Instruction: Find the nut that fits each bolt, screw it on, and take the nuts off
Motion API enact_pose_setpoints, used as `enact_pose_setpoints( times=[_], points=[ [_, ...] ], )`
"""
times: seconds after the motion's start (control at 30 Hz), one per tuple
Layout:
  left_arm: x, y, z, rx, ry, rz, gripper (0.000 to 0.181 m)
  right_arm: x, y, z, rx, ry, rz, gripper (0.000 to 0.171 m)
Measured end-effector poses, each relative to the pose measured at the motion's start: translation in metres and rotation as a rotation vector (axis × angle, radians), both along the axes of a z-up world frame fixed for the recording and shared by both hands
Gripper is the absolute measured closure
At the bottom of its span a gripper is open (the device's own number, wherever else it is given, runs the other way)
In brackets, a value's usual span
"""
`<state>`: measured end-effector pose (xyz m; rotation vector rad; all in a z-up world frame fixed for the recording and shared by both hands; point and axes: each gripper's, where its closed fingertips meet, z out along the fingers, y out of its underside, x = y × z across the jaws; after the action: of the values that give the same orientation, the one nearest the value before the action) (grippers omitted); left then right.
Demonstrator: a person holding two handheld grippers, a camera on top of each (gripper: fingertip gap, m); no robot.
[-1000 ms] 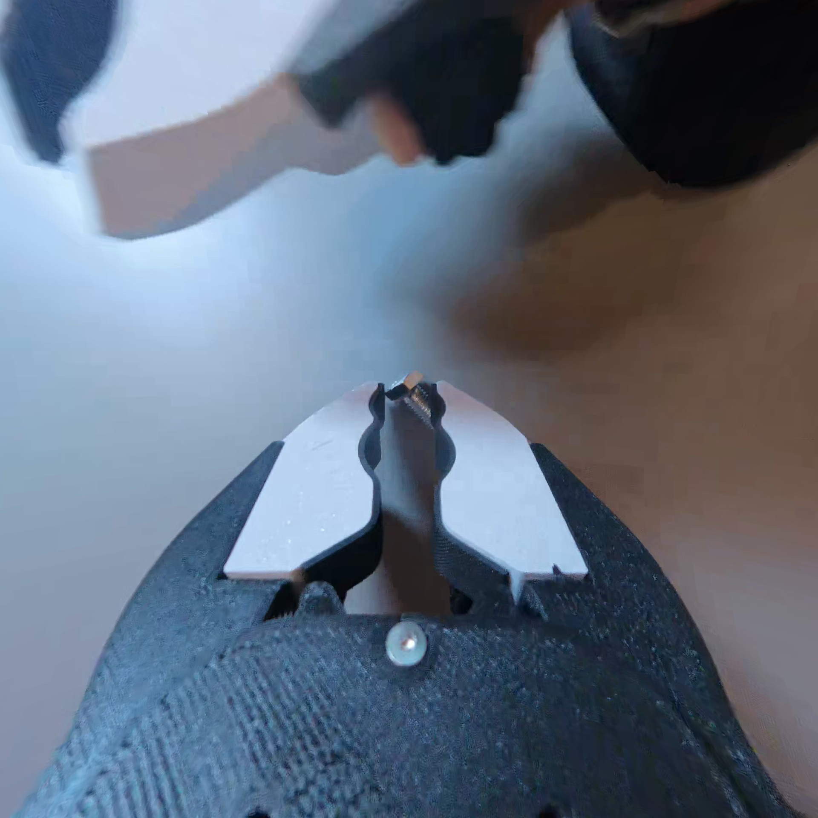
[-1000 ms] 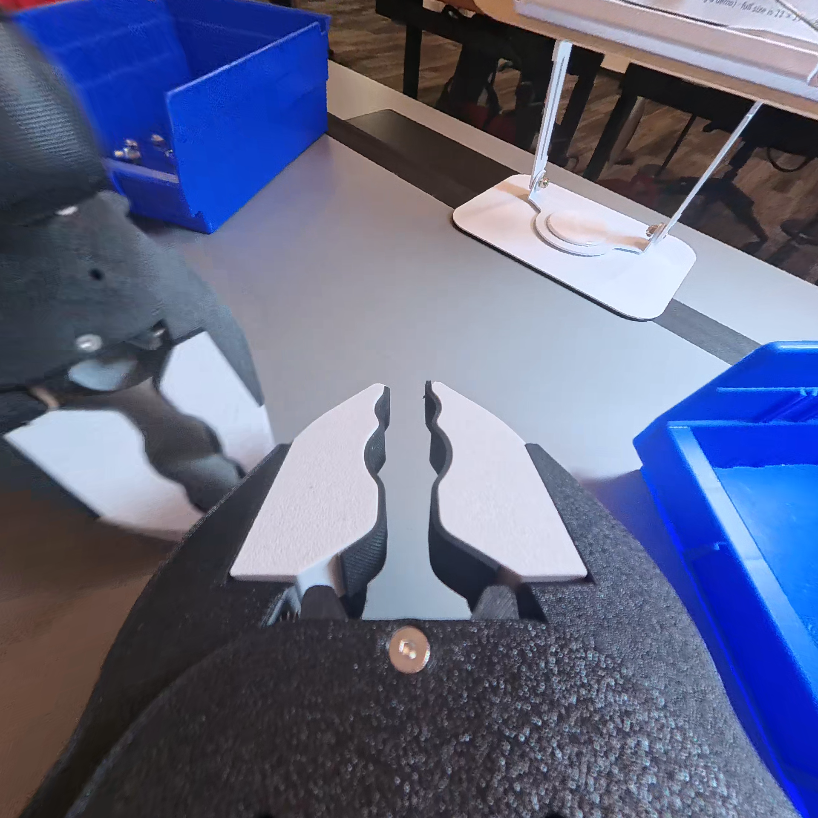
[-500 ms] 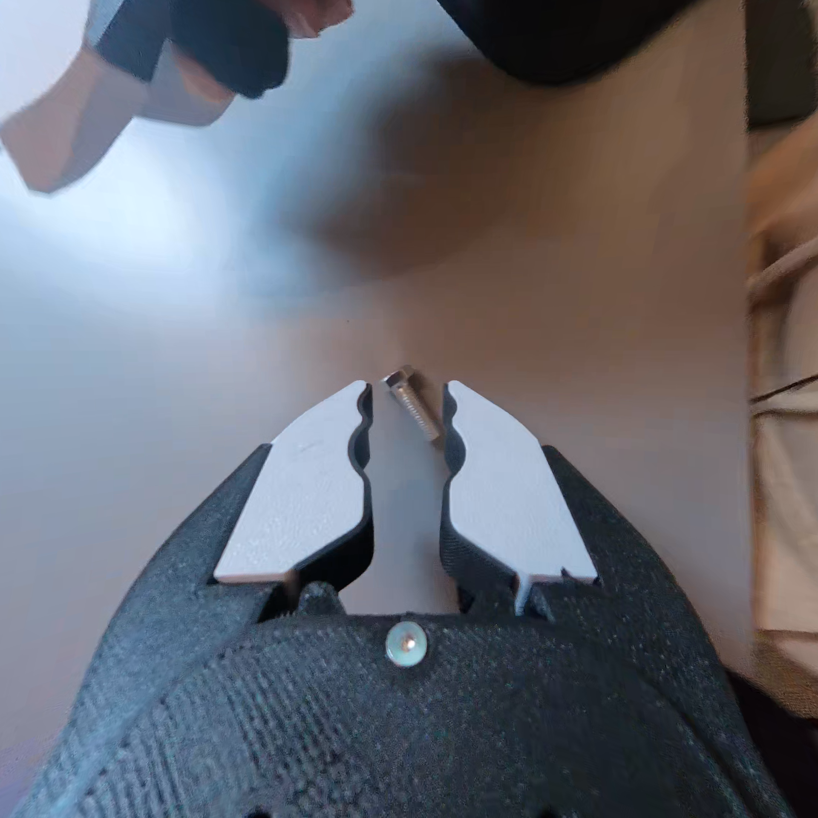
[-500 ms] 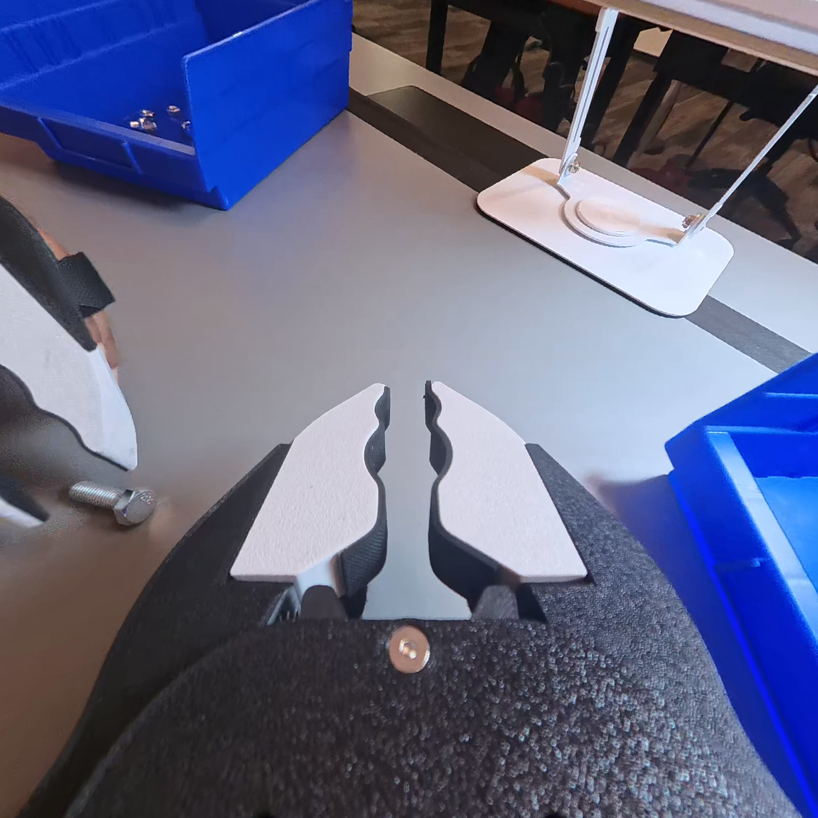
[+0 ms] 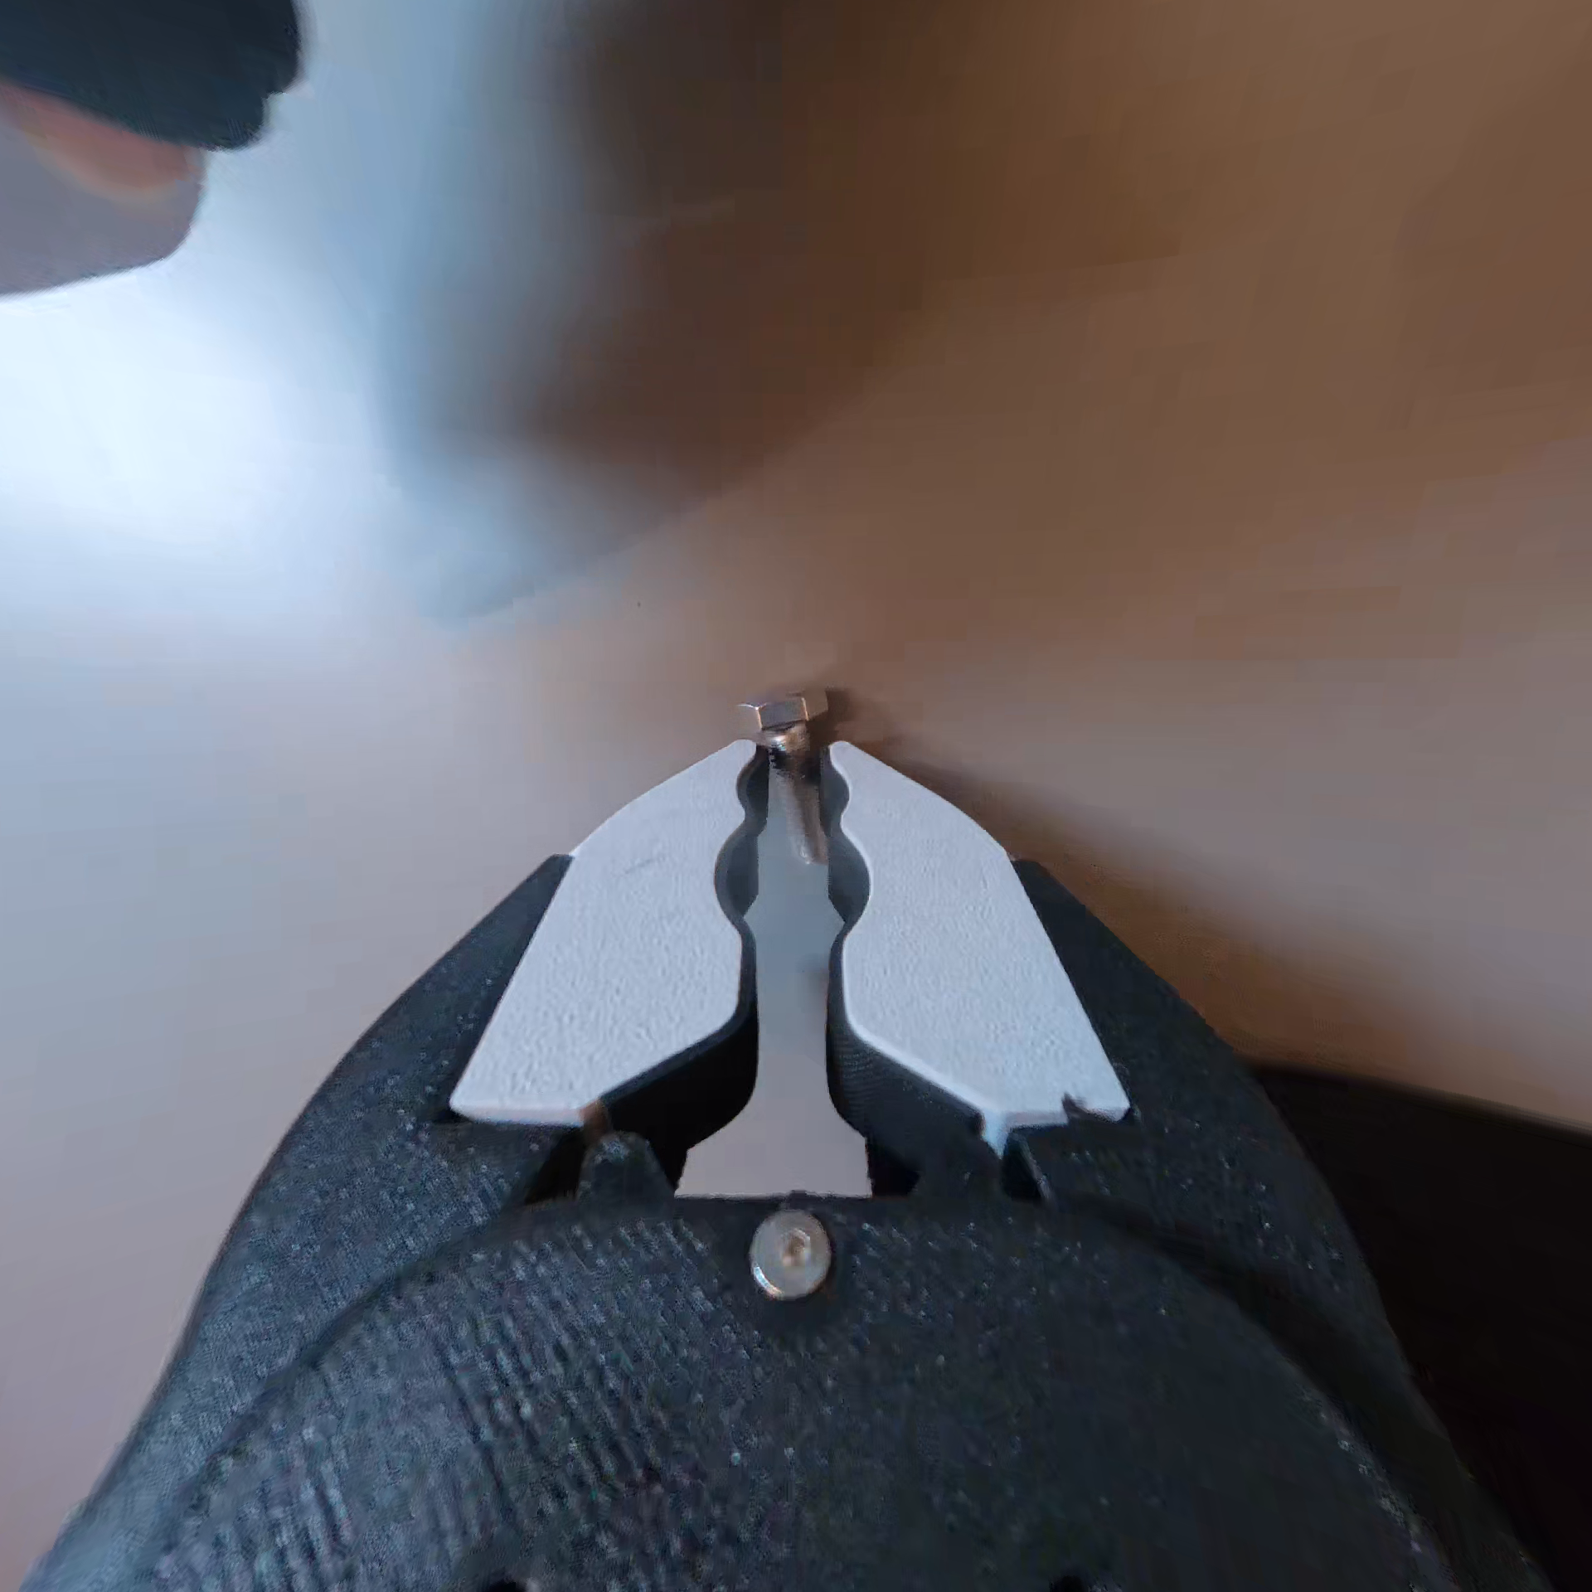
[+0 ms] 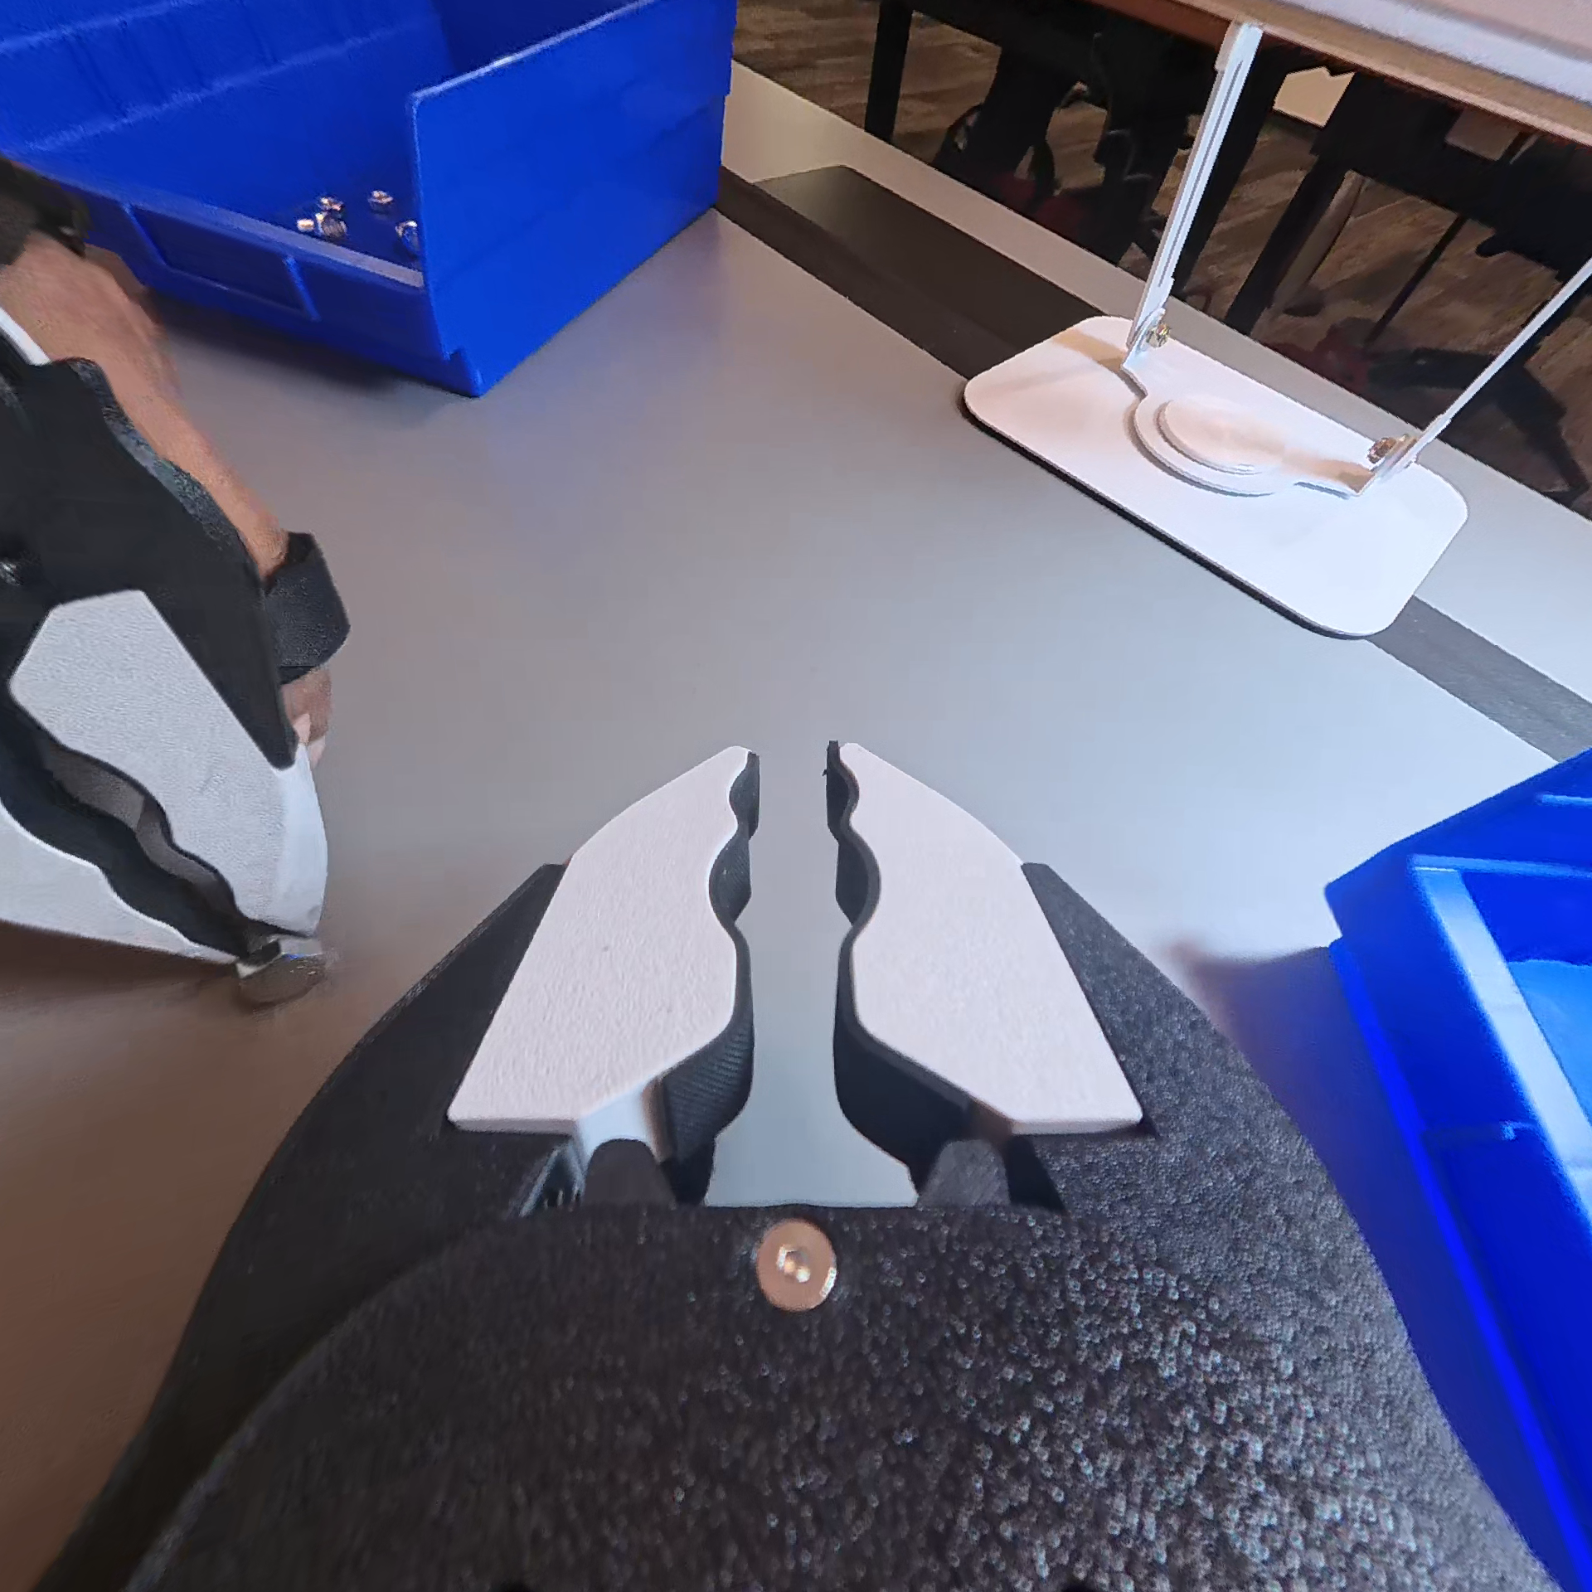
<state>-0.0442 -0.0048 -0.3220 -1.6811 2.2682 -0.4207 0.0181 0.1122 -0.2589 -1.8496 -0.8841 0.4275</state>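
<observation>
While on table — bolt (image 5: 791, 758) between left fingers (image 5: 637, 930)

The grey table (image 6: 775, 534) carries a blue bin (image 6: 482, 172) at the far left, a second blue bin (image 6: 1482, 1077) at the near right, a white stand base (image 6: 1223, 482) at the far right, and a bolt (image 5: 788, 732) lying on its surface.

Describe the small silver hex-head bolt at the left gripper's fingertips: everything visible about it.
The small silver hex-head bolt looks like shiny metal, with a six-sided head and a thin shank whose thread is too blurred to make out. Its shank runs back between the white fingertips of the left gripper, which sit close around it just behind the head; the head pokes out past the tips. In the right wrist view the head sits at the grey tabletop. No nut shows on it.
</observation>
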Motion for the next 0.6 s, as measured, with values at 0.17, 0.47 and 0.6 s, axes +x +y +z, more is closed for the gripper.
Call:
enact_pose_setpoints(
  times=[0.17,0.47,0.6],
  points=[
    [-0.003,0.010,0.024,0.058,-0.039,-0.064,0.171,0.001,0.000,0.001,0.002,0.000,0.005,0.156],
    [-0.018,0.006,0.005,-0.008,-0.096,0.094,0.154,-0.002,-0.002,0.000,-0.005,-0.005,0.024,0.156],
    [-0.010,0.008,-0.002,0.006,-0.123,0.093,0.154,-0.004,-0.003,-0.005,-0.014,-0.018,0.031,0.156]
  ],
)
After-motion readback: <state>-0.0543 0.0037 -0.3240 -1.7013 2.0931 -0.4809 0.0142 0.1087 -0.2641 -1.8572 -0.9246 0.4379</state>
